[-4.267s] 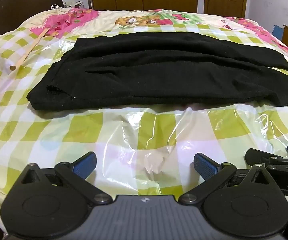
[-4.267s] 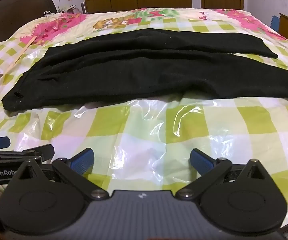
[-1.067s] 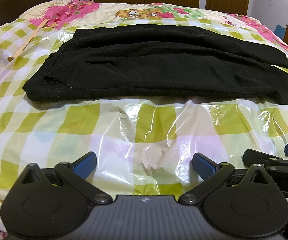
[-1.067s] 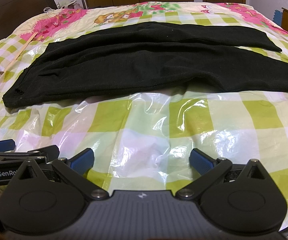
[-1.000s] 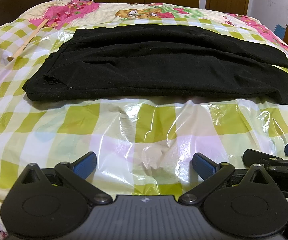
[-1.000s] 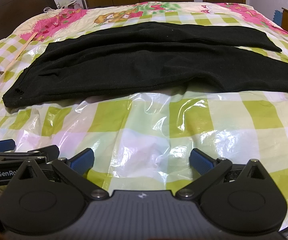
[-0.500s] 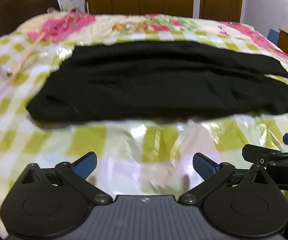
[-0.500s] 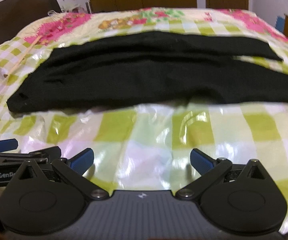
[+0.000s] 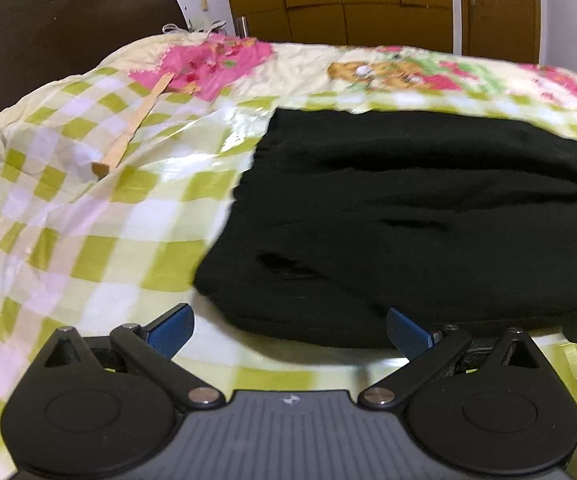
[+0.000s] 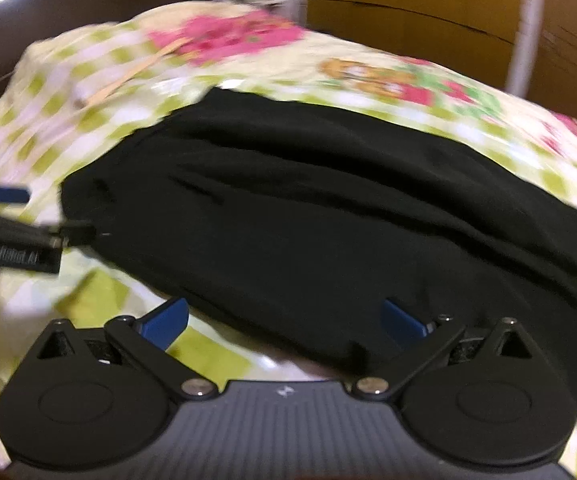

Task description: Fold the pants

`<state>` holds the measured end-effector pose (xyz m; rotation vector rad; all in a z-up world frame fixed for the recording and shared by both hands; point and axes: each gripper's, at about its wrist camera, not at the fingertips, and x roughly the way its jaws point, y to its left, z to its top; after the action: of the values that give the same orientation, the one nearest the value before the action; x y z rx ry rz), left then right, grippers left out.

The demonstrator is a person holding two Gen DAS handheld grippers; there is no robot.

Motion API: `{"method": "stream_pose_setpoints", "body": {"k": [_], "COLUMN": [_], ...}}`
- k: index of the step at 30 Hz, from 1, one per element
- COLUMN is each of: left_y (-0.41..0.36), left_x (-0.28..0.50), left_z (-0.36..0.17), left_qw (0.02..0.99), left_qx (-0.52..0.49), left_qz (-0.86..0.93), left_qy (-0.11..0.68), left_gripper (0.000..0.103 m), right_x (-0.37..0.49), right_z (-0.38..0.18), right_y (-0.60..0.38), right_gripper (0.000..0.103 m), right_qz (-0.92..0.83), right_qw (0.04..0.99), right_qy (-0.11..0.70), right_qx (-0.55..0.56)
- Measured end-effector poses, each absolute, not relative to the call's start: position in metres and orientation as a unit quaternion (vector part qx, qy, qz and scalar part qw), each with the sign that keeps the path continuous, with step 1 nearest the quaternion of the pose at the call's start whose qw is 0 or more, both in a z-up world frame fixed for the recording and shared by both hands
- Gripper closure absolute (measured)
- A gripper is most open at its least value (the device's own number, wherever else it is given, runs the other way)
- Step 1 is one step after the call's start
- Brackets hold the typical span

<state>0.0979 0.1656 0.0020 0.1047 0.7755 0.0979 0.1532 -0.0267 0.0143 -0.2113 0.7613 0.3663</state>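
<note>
Black pants [image 9: 428,216] lie flat on the bed, waistband end toward the left, legs running off to the right. My left gripper [image 9: 288,330] is open and empty, its blue fingertips just short of the near waistband corner. My right gripper [image 10: 284,320] is open and empty at the pants' [image 10: 308,220] near edge, a little further right. The left gripper's fingers [image 10: 4,196] also show at the left of the blurred right wrist view, close to the waistband corner.
The bed has a green-checked sheet under clear plastic [image 9: 88,208]. A wooden stick [image 9: 132,136] lies on the far left of the bed. A dark headboard [image 9: 48,32] stands at left, wooden wardrobes [image 9: 348,0] behind.
Both grippers have moved forward and leftward to the waistband end of the pants. The pants now fill the near view. Both stay open.
</note>
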Motion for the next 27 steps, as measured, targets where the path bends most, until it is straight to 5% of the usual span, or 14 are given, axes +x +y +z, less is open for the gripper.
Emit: {"method": "stream_pose_setpoints", "body": {"k": [8,10,13,20,27], "left_y": [0.196,0.2,0.209,0.228,0.245], "left_x": [0.134,0.143,0.152,0.149,0.133], "left_z": [-0.014,-0.018,-0.02,-0.022,-0.016], "left_qw": [0.916,0.912,0.908,0.905,0.898], "left_qx": [0.081,0.08,0.077,0.061,0.072], "left_qz": [0.015,0.001,0.01,-0.025,-0.02], "left_qy": [0.393,0.402,0.412,0.421,0.435], "left_gripper": [0.008,0.02,0.047,0.05,0.051], "right_x": [0.173,0.173,0.178,0.182,0.178], "right_z": [-0.007,-0.012,-0.019,-0.021,-0.014], "right_y": [0.045,0.056,0.067,0.084,0.095], "right_gripper": [0.017,0.021,0.042,0.081,0.087], "right_qz": [0.287,0.297,0.315,0.324,0.343], "right_qw": [0.868,0.859,0.844,0.83,0.816], "right_qy": [0.355,0.355,0.364,0.386,0.416], "right_qx": [-0.194,-0.218,-0.238,-0.238,-0.211]}}
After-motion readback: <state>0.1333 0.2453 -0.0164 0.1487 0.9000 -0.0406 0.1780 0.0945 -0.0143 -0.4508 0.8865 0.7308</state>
